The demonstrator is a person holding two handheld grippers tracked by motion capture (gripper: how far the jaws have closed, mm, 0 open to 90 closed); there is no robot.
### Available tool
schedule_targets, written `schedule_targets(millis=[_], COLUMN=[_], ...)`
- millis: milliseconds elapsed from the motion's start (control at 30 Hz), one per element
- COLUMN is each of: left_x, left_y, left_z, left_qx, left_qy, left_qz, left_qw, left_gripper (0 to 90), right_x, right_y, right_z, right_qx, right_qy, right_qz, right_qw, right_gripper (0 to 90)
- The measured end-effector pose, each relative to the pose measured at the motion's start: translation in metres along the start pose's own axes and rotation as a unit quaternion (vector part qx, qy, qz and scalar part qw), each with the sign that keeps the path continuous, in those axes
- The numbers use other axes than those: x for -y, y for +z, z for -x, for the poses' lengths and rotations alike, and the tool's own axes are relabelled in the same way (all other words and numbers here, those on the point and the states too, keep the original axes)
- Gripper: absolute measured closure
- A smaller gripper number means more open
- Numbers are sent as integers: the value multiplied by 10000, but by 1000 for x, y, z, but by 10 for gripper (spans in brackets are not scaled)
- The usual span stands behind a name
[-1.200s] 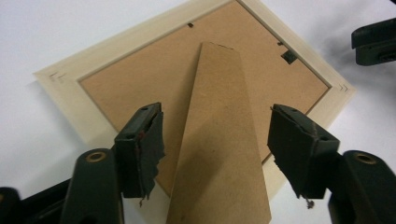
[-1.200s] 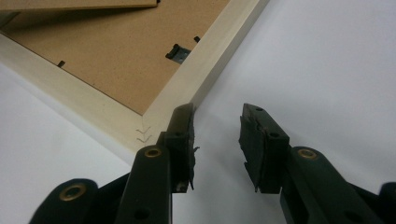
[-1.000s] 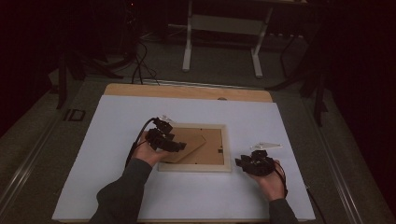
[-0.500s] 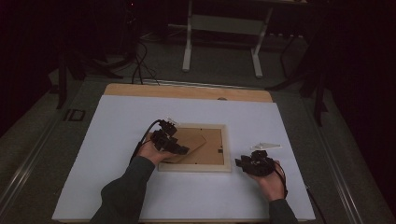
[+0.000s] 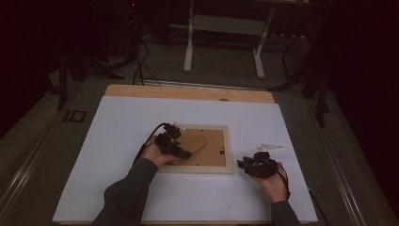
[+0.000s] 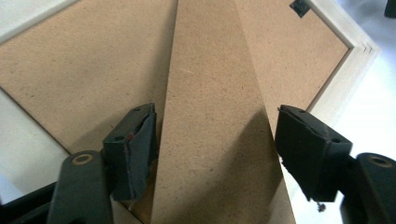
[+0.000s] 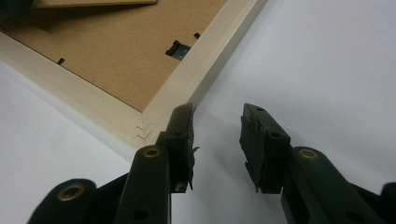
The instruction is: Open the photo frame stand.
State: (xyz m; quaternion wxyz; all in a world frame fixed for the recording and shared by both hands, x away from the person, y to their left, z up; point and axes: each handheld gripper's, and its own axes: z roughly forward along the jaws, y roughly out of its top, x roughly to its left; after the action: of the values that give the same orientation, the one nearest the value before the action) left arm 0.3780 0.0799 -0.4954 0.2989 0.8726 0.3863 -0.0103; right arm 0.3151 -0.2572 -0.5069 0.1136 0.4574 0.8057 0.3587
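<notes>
A pale wooden picture frame (image 5: 197,169) lies face down on the white table, its brown backing board (image 5: 214,141) up. A fibreboard stand strip (image 6: 215,93) lies slanted across the backing. My left gripper (image 5: 182,151) is low over the frame's left part. Its jaws have just been opening and stand wide, with the strip between the pads (image 6: 135,149), not pressed. My right gripper (image 5: 242,164) rests by the frame's near right corner (image 7: 154,112), partly open with only bare table between its fingertips (image 7: 217,116).
A small pale, see-through piece (image 5: 268,147) lies on the table right of the frame. Black turn clips (image 7: 178,48) sit on the backing's rim. The table's wooden far edge (image 5: 188,92) and a metal stand (image 5: 226,28) on the floor lie beyond.
My left hand has sunk a little and shifted right, further over the frame's backing. The right hand has kept still.
</notes>
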Motion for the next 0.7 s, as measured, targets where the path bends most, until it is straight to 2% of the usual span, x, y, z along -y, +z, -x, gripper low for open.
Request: schedule_targets(millis=[367, 700], left_x=[-1, -1], left_y=[7, 6], left_z=[2, 4], left_qx=[-5, -94], left_qy=[78, 174], left_qz=[-172, -174], left_qw=[9998, 9997], left_gripper=[365, 374], right_x=[0, 1], right_y=[0, 1], right_z=[1, 1], right_qx=[-6, -3], right_qy=[8, 4], right_qz=[12, 2], right_qw=[10000, 10000], right_gripper=[639, 638])
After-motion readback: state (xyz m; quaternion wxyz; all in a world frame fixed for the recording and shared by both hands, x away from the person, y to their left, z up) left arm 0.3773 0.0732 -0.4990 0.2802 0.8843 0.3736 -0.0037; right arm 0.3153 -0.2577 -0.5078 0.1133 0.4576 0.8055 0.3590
